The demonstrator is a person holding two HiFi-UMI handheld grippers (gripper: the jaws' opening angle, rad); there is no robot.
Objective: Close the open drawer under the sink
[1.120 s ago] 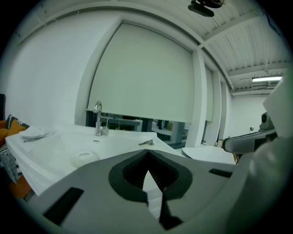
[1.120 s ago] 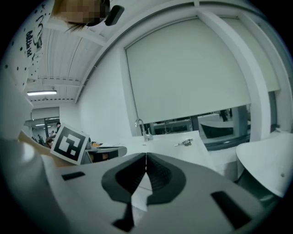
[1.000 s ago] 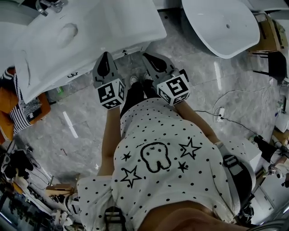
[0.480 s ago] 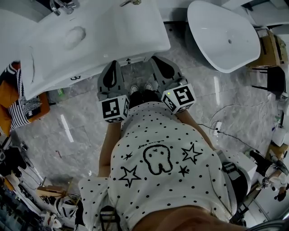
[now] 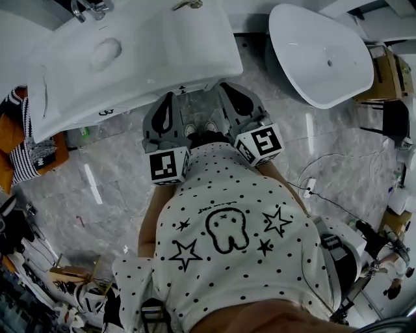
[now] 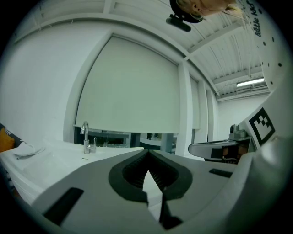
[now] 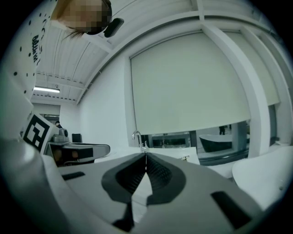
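Far to my left, an orange and black-and-white striped bundle lies on the grey marble floor, beside the broad white sink counter with its oval basin and chrome tap. The drawer under the sink is tucked below that counter's near edge. From my head view only a thin white strip of its front shows past the overhang, so I cannot tell how far out it stands. My left gripper points at that edge, just short of it, its black-and-white marker cube against my white polka-dot shirt. In the left gripper view my fingers are pressed together at the tips with nothing between them. They are aimed over the white counter, with the tap off to the left under a large pale roller blind. Just beside it, my right gripper also points at the counter's edge. The two grippers are side by side and apart, with the toes of my shoes between them. Its own view shows those fingers closed tip to tip as well, holding nothing. Further right stands a white oval freestanding tub, well apart from the sink. Beyond it, thin cables trail across the floor.
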